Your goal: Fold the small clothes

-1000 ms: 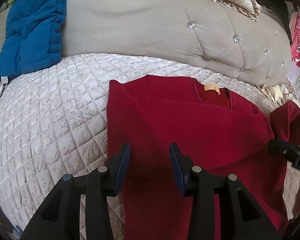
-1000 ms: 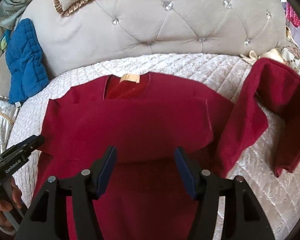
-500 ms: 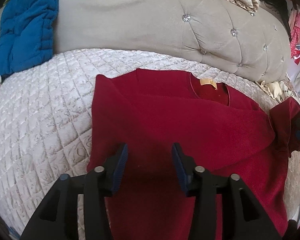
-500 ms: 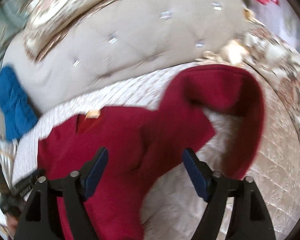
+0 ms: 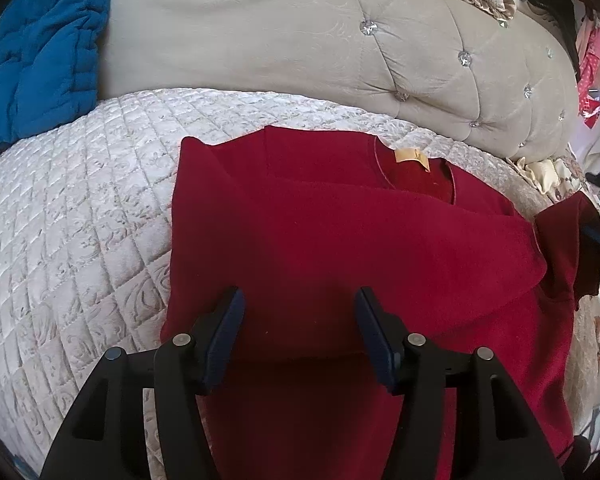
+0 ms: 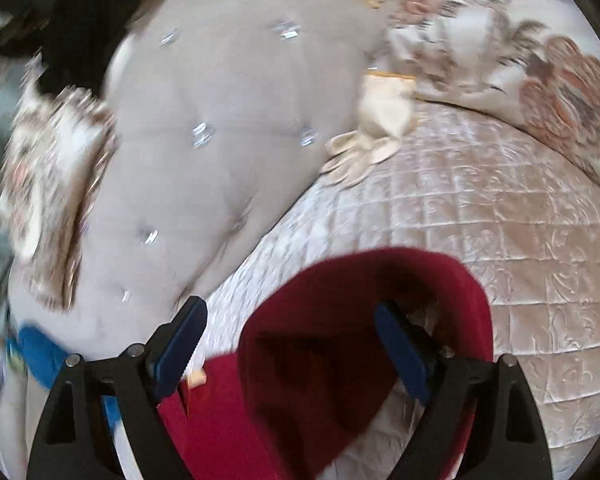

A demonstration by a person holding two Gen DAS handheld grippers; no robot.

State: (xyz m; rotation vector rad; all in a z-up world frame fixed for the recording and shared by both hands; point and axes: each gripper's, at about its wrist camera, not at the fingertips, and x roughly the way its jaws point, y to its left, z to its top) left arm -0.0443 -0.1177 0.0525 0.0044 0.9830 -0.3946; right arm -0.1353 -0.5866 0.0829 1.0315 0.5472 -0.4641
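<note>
- red sweater [image 5: 340,240] lies on quilted bedspread [image 5: 80,220], under left gripper [image 5: 300,320], jaws just opening, empty.
- right gripper [image 6: 288,336] wide, just opening, straddles its sleeve [image 6: 340,360].

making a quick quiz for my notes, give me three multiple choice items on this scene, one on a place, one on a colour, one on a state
1. Where does the sweater lie?
A. on the quilted cover
B. on a wooden floor
C. in a basket

2. What colour is the padded jacket at the far left?
A. yellow
B. blue
C. white

3. How does the sweater's left sleeve lie?
A. hanging off the edge
B. spread straight out to the side
C. folded across the chest

Key: 1 A, the pale quilted cover shows all round the sweater. 2 B, it is plainly blue against the beige headboard. 3 C, a band of red cloth lies across the body below the collar label.
</note>
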